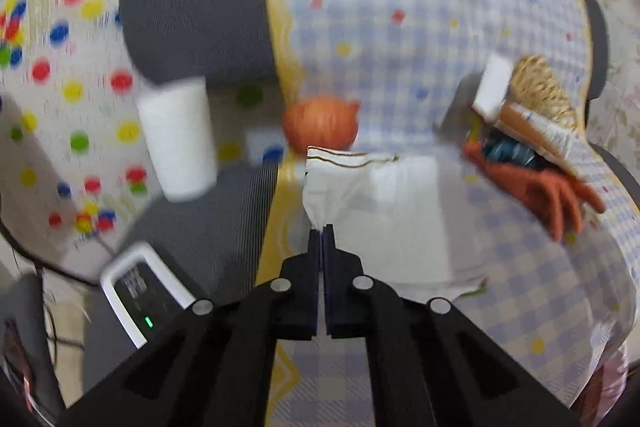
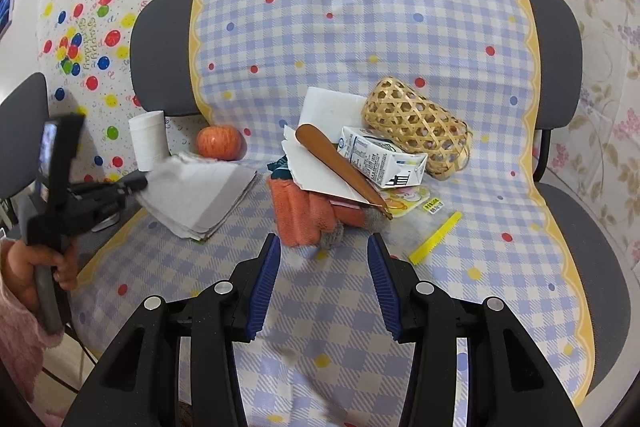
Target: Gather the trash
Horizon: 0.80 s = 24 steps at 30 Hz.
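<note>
Napkin [image 1: 352,195] corner clamped in left claw [image 1: 322,231] | right claw [image 2: 324,247] parted, empty, glove [image 2: 304,215] just ahead | step: lifting napkin | next: carry to basket [image 2: 416,127].

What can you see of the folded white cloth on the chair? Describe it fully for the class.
The folded white cloth is a flat stack of several layers, soft and fabric-like, with a thin brown line along one edge. It lies on the checked cover, near the seat's edge, in front of the apple. The left gripper is shut on one corner, lifting it into a peak.
</note>
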Motion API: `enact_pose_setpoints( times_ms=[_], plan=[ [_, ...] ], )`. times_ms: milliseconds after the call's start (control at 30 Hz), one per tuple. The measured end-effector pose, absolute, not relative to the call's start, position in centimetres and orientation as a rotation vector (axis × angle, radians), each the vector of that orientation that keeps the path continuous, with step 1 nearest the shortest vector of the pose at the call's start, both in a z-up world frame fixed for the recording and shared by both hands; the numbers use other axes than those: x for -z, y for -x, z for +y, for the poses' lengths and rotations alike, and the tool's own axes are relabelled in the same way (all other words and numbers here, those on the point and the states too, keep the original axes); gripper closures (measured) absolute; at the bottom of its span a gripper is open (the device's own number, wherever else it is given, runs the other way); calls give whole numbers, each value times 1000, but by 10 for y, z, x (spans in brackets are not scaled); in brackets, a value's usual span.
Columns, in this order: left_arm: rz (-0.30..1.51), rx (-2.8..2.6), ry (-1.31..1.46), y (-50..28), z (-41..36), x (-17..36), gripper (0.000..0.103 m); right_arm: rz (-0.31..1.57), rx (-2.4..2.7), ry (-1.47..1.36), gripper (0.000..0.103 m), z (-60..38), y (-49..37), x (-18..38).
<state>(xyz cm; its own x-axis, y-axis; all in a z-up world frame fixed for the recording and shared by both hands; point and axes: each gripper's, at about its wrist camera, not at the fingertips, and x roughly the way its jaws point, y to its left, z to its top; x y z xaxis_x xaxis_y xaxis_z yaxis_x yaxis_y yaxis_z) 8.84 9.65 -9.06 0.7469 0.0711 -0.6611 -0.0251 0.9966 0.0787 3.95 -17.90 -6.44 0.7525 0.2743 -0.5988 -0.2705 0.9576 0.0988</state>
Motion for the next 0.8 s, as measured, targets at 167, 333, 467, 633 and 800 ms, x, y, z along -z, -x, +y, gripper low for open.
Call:
enact_pose_setpoints(
  times_ms=[167, 333, 467, 633, 800],
  plan=[
    [625, 19, -203, -83, 60, 79, 103, 657, -295, -30, 56, -183, -40, 66],
    [630, 48, -302, -91, 20, 89, 103, 663, -280, -27, 56, -190, -37, 66],
    [756, -91, -281, -111, 39, 103, 103, 659, -262, -36, 56, -200, -34, 65],
    [921, -180, -298, -124, 76, 139, 103, 664, -260, -56, 56, -203, -39, 67],
    [919, -159, -247, -122, 88, 138, 103, 660, -279, -42, 56, -195, -40, 65]
  ],
)
